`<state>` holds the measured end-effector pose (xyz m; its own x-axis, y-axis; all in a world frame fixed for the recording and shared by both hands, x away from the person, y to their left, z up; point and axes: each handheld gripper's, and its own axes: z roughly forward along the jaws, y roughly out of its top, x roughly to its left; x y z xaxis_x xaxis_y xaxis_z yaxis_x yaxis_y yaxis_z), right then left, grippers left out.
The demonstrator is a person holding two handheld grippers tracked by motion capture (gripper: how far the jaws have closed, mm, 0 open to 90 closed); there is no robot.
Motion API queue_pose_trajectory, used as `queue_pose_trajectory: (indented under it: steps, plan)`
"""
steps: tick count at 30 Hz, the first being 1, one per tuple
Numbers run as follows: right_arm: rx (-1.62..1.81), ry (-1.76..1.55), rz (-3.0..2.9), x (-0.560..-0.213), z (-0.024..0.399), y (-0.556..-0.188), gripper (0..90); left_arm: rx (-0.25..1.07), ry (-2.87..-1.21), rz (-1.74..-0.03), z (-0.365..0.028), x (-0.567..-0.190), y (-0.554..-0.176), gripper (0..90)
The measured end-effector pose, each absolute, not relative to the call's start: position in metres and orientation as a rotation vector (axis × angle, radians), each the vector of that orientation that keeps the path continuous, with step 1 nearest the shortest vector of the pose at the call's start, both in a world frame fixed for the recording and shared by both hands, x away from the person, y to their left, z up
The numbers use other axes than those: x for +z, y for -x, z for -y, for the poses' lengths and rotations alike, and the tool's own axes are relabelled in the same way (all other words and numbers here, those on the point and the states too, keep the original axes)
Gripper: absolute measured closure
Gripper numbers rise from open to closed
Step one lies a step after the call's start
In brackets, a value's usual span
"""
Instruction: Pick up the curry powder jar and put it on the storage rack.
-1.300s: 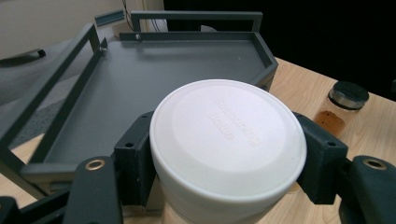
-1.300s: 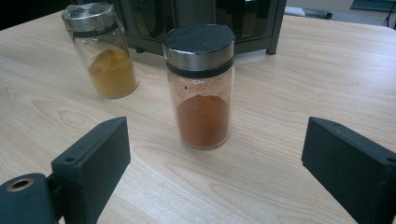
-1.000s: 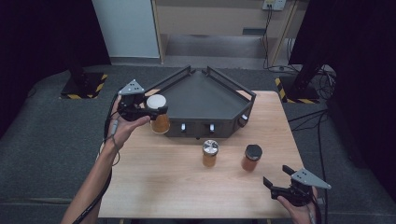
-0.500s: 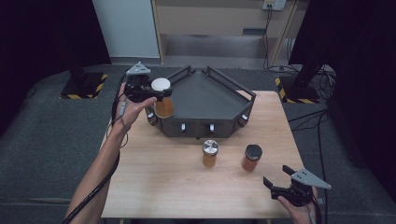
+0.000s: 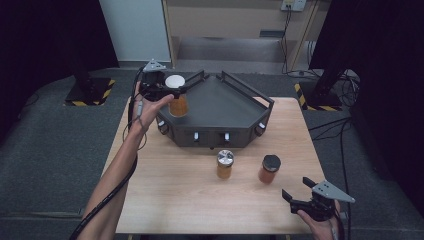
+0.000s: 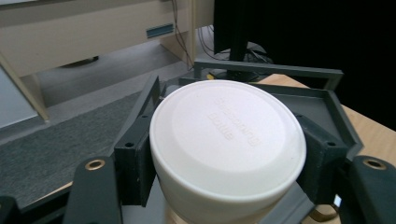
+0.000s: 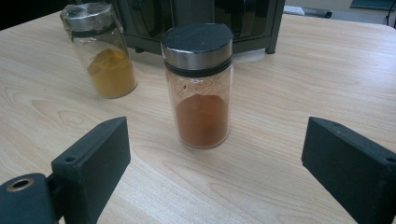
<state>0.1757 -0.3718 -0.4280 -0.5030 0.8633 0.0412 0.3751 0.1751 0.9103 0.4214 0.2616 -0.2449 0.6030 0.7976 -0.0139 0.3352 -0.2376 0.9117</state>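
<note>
Over dark tray (image 5: 235, 107), left claw (image 5: 167, 90) clamps white-lidded jar (image 5: 176, 95).

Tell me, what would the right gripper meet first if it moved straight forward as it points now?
Most likely the black-lidded spice jar: it stands upright on the table, centred ahead of the open right gripper, apart from its jaws.

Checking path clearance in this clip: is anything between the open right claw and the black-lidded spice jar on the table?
Nothing visible. In the right gripper view the black-lidded jar stands on bare table straight ahead of the open right claw. The silver-lidded jar stands farther back and off to the side, apart from it.
</note>
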Motion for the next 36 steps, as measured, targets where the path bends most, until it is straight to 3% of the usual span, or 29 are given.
queue_pose_trajectory:
  steps: [36]
  plan:
    - [1.296, -1.166, -1.967, -0.428, 0.371, -0.176, 8.1, 0.581, -1.745, -1.03, -0.256, -0.289, -0.44, 32.5]
